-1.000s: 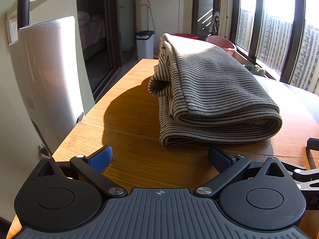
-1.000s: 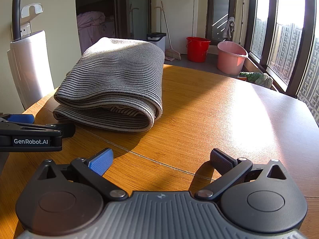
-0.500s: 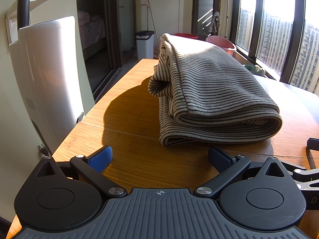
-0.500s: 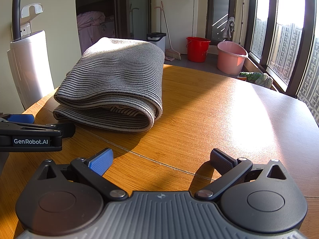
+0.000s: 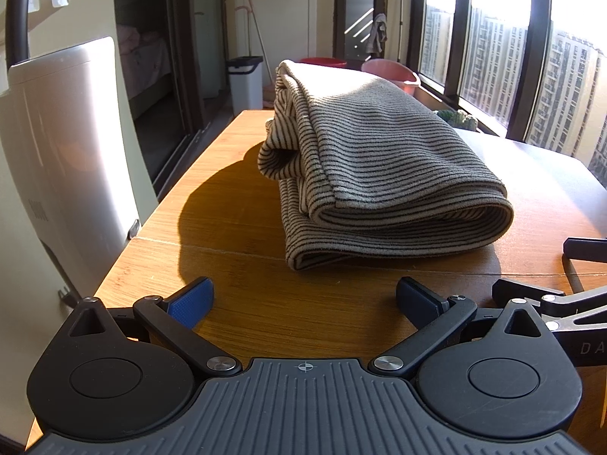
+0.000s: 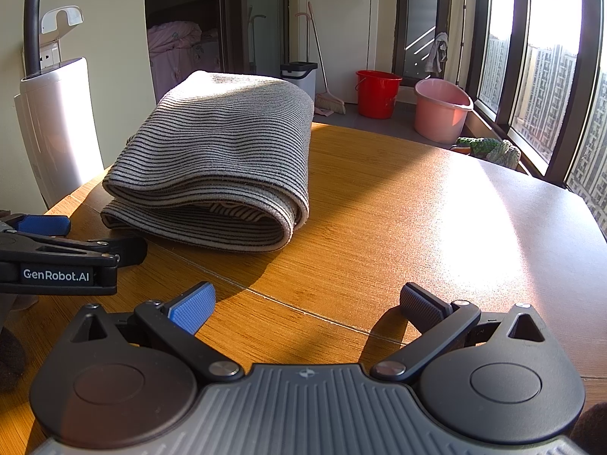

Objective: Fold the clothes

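A grey garment with thin dark stripes [image 5: 379, 174] lies folded in a thick stack on the wooden table [image 5: 227, 204]; it also shows in the right wrist view [image 6: 220, 159]. My left gripper [image 5: 303, 299] is open and empty, low over the table just in front of the stack. My right gripper [image 6: 307, 303] is open and empty, to the right of the stack and a little back from it. The left gripper's side shows at the left edge of the right wrist view [image 6: 57, 258].
A tall white appliance [image 5: 64, 159] stands against the table's left edge. Beyond the table are a white bin [image 6: 299, 76], a red bucket [image 6: 377, 93], a pink bucket [image 6: 442, 110] and a broom. Windows run along the right.
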A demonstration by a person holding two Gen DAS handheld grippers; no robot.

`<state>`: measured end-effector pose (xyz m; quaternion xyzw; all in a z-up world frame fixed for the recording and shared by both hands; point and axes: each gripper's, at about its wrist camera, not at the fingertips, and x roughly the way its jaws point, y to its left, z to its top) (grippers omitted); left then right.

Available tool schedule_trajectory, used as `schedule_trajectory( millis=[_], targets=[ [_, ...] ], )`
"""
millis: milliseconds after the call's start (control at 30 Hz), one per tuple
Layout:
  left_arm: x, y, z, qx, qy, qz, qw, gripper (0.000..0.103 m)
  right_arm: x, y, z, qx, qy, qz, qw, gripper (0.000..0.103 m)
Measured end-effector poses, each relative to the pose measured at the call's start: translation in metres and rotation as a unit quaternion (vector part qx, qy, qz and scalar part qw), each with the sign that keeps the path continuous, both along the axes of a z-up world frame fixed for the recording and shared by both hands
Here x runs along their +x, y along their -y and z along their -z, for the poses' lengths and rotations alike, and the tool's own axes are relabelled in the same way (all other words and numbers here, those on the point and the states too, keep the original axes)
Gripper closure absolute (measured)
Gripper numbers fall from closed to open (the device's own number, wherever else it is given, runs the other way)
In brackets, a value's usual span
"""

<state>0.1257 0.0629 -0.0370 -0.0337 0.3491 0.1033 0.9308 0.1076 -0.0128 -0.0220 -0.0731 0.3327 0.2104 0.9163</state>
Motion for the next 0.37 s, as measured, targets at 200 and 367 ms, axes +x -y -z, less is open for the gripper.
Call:
schedule_trajectory(
  millis=[200,367],
  targets=[
    [-0.004,-0.002,0.0,-0.011,-0.001,0.013,0.9999,0.0,0.0,0.0,0.0,0.0,0.0,0.0,1.0,0.0],
    [-0.012,-0.01,-0.004,-0.027,0.008,0.0,0.9996,0.0,0.0,-0.001,0.0,0.0,0.0,0.0,1.0,0.0]
  ],
)
